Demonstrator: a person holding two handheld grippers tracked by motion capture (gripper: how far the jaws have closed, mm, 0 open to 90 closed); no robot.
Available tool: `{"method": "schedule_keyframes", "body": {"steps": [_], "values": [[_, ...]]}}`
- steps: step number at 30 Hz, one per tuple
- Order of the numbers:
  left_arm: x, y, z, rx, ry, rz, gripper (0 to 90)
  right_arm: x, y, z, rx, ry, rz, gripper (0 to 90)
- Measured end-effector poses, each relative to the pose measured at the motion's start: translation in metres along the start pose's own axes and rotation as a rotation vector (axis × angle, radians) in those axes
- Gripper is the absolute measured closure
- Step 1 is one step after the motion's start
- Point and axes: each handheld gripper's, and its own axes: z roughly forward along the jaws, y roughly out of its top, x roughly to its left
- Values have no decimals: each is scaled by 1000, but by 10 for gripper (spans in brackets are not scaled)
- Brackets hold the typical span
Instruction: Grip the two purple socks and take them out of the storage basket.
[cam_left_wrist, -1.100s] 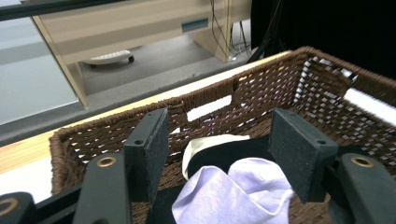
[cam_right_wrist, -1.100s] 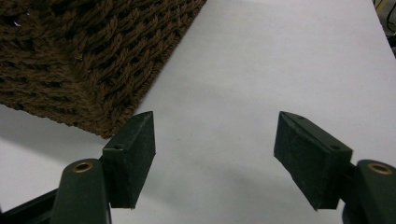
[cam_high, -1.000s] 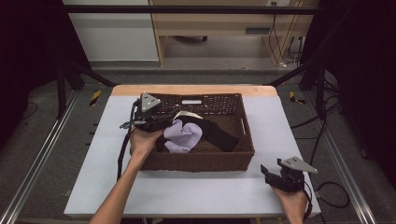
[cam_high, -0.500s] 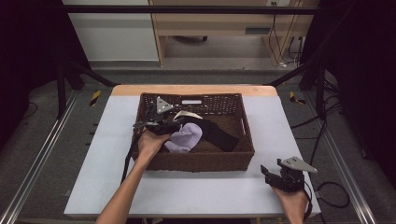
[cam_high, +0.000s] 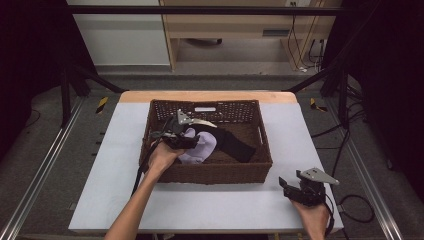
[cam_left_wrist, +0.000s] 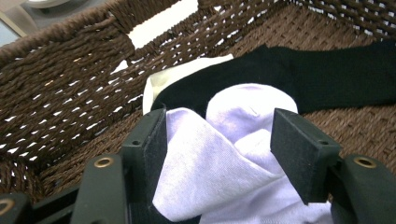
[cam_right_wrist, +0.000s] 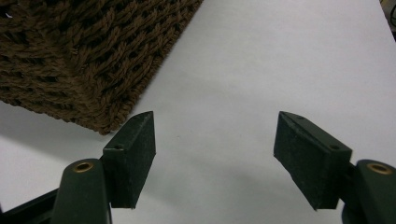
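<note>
Socks lie in the brown wicker basket (cam_high: 210, 172) that we see from the high view on a white table (cam_high: 100, 165): a lavender sock (cam_high: 201, 148) beside a black sock (cam_high: 235, 145). Our left gripper (cam_high: 186, 140) reaches into the basket over the lavender one; our right gripper (cam_high: 292, 189) rests on the table near the basket's corner. Grey floor and a wooden cabinet (cam_high: 235, 25) lie beyond.

From the left gripper view, the jaws stand apart around the lavender sock (cam_left_wrist: 233, 154), the black sock (cam_left_wrist: 327, 79) behind it.

From the right gripper view, the jaws stand wide over bare table (cam_right_wrist: 261, 70), basket corner (cam_right_wrist: 88, 51) alongside.
</note>
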Motion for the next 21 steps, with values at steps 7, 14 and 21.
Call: {"method": "schedule_keyframes", "body": {"steps": [7,14,21], "values": [[0,-1,1,13,-59,7,366,0,0,0,1,0,1,295],[-3,-1,7,79,-77,32,372,0,0,1,6,0,2,295],[-4,0,6,65,-63,50,404,-1,0,0,5,0,4,295]]}}
